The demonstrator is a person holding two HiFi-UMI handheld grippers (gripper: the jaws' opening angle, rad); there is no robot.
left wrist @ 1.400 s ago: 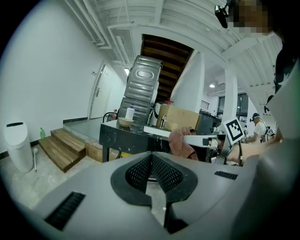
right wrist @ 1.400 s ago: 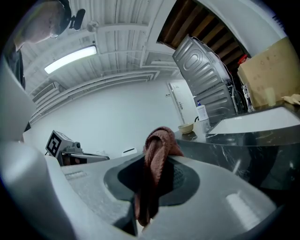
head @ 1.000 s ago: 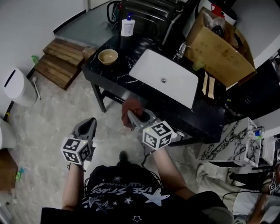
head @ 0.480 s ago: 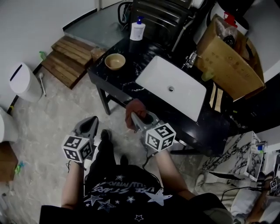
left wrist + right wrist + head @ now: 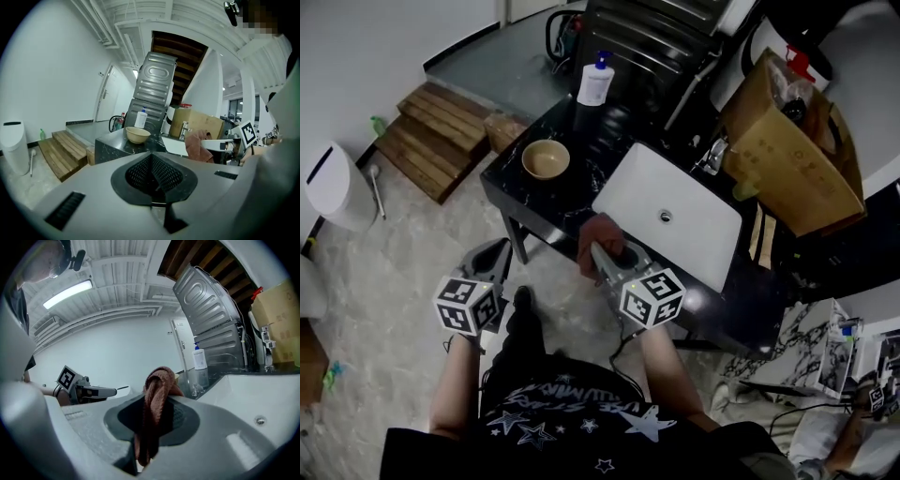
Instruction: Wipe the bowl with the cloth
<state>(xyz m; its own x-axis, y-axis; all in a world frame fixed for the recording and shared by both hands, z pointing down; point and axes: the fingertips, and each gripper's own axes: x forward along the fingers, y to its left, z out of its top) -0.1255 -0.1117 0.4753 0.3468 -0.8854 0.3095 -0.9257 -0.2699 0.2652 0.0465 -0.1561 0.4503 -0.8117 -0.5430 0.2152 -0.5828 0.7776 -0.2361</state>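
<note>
**Cloth clamped, bowl on the desk**

The right tool is clenched on the brown cloth. The cloth is a bunched fold running lengthwise between the jaws, its loop poking past their tips. The left tool is clenched on nothing. The bowl sits mouth-up on the desk's left corner, upper centre of the head view.

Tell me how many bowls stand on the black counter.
1. The tan bowl stands on the counter, left of the white sink. Another could be hidden inside the cardboard box.
</note>
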